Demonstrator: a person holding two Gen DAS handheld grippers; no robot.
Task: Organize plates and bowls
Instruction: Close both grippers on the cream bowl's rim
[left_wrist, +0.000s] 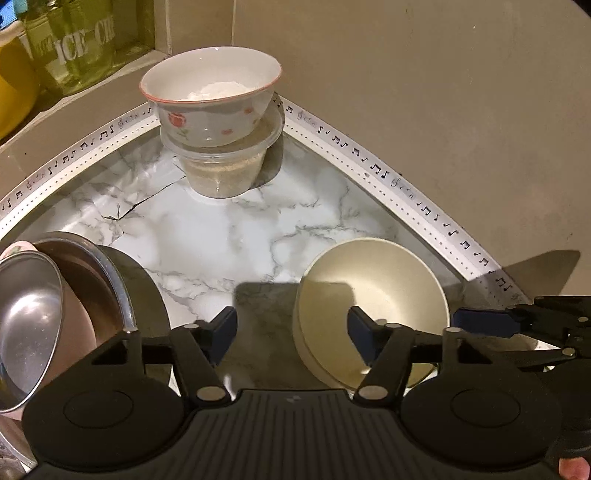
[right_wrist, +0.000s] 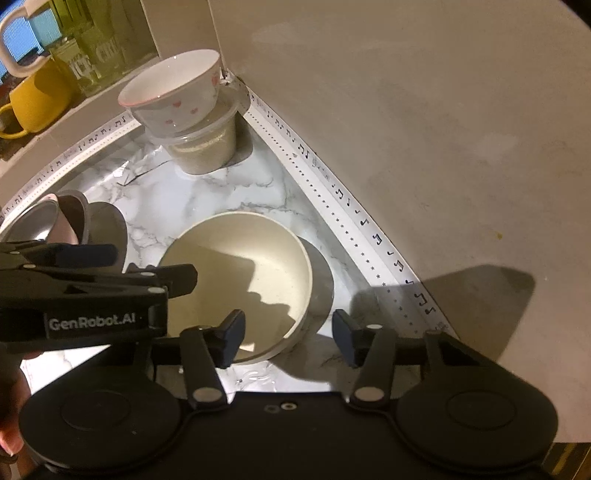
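While angled downward, both grippers (left_wrist: 291, 326) (right_wrist: 288, 332) straddle cream bowl (right_wrist: 240, 266).

Left wrist view: looks steeply down along its own fingers (left_wrist: 225, 328) onto the marble surface (left_wrist: 221, 236), facing the wall corner; close range. Cream bowl (left_wrist: 373, 295) low right, metal bowls (left_wrist: 55, 314) low left.

Right wrist view: same steep downward tilt, facing the same corner from further right; cream bowl (right_wrist: 240, 273) near centre, the other tool entering at left edge.

Shared: surface, cream bowl, flowered bowl (left_wrist: 212, 96) stacked on clear tub (left_wrist: 225, 170) in the corner, note-printed edging strip (left_wrist: 369, 155).
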